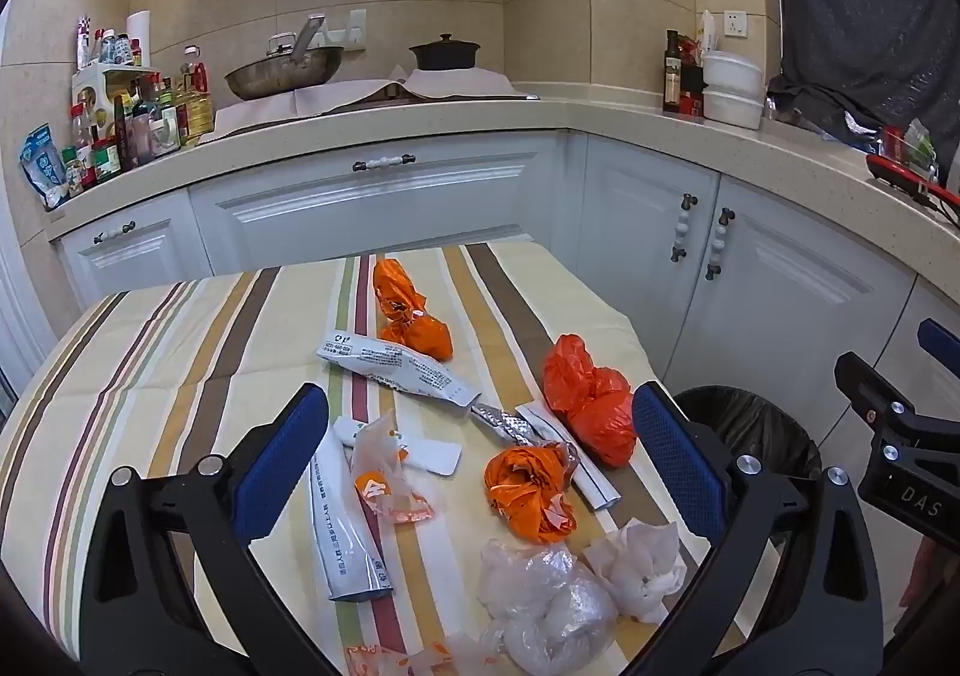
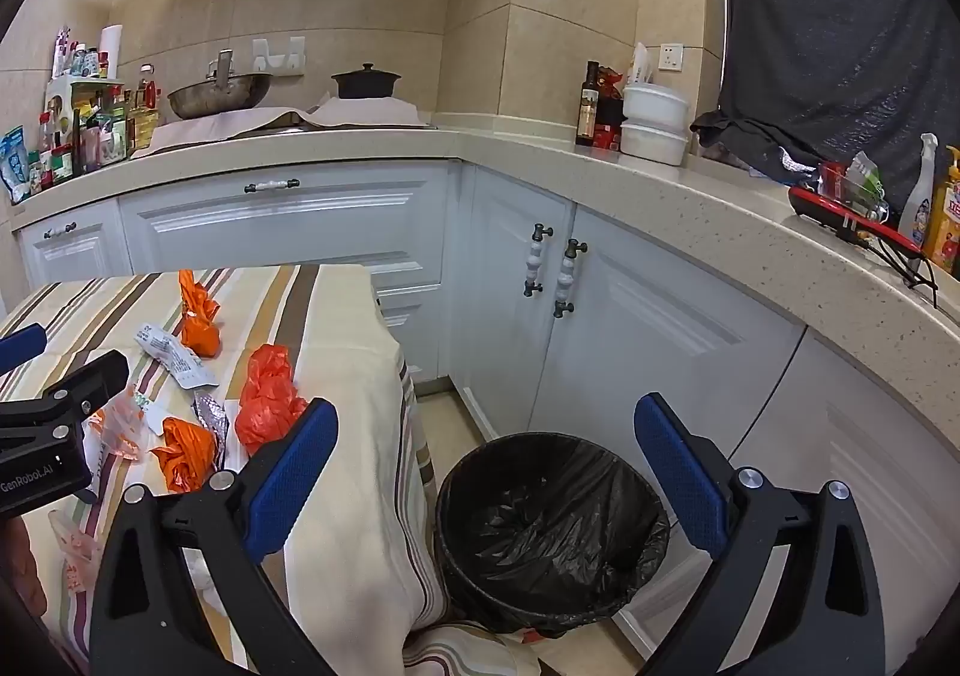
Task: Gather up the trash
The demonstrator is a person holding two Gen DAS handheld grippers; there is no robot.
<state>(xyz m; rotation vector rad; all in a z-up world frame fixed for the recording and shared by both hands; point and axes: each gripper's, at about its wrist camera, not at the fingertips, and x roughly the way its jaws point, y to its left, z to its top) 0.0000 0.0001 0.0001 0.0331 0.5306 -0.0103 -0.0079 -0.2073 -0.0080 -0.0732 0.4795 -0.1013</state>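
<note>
Trash lies on the striped tablecloth (image 1: 150, 364): a red-orange bag (image 1: 591, 406), a crumpled orange wrapper (image 1: 528, 493), a knotted orange bag (image 1: 411, 316), white printed packets (image 1: 396, 367), a clear plastic bag (image 1: 546, 604) and a white tissue (image 1: 639, 565). My left gripper (image 1: 480, 466) is open and empty above the orange wrapper. My right gripper (image 2: 486, 472) is open and empty above a black-lined trash bin (image 2: 552, 526) on the floor beside the table. The red-orange bag (image 2: 267, 406) also shows in the right wrist view.
White cabinets (image 2: 630, 328) and a beige L-shaped counter (image 2: 690, 196) surround the table. On the counter stand a wok (image 1: 282, 70), a black pot (image 1: 444, 53), bottles (image 1: 120, 130) and white containers (image 2: 654, 124). The right gripper's body (image 1: 900, 436) sits at the right edge.
</note>
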